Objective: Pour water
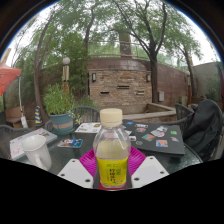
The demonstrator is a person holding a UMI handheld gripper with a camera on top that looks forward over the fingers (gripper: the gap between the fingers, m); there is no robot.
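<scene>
A clear plastic bottle (112, 150) with a white cap and a yellow label stands upright between my fingers. Both pink pads (92, 162) press against its sides, so my gripper (112, 168) is shut on the bottle. A white cup (38, 152) sits on the table to the left of the bottle, beside the left finger. The bottle's base is hidden below my fingers.
The dark table (170, 140) carries papers and cards, a teal bowl (62, 123) at the back left, and a dark bag (205, 125) at the right. Beyond it lie chairs, a brick wall, trees and a potted plant.
</scene>
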